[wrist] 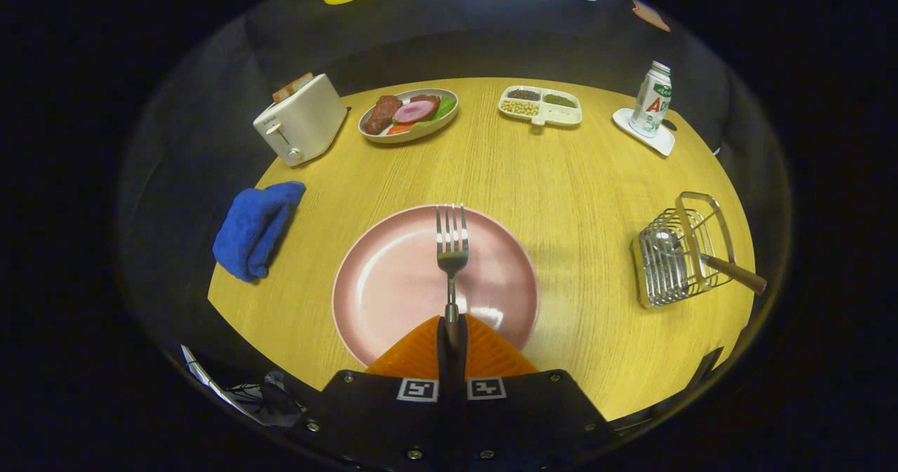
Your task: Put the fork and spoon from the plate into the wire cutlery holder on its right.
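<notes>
The gripper [452,332] had closed both fingers on the handle of the fork [452,247], the two pads pressed together with only the thin dark handle between them. The fork pointed straight ahead from the fingertips, tines away, its head over the middle of the pink plate [379,282]; whether the tines touched the plate or hung just above it could not be told from this angle.

Right of the plate, well apart from it on the round wooden table [561,177], the wire cutlery holder [673,254] lay with the spoon [701,258] already inside, bowl against the wires and brown handle jutting out on the side away from the plate.

Left of the plate lay a folded blue cloth [256,230]. Beyond the plate, at the table's far edge, stood a white toaster [300,118] with a slice of bread in its slot, a shallow dish of food [408,114] and a divided tray [540,106] of what appeared to be grains or seeds. Far right of the plate, past the holder, a white can [652,100] stood on a coaster [644,132].
</notes>
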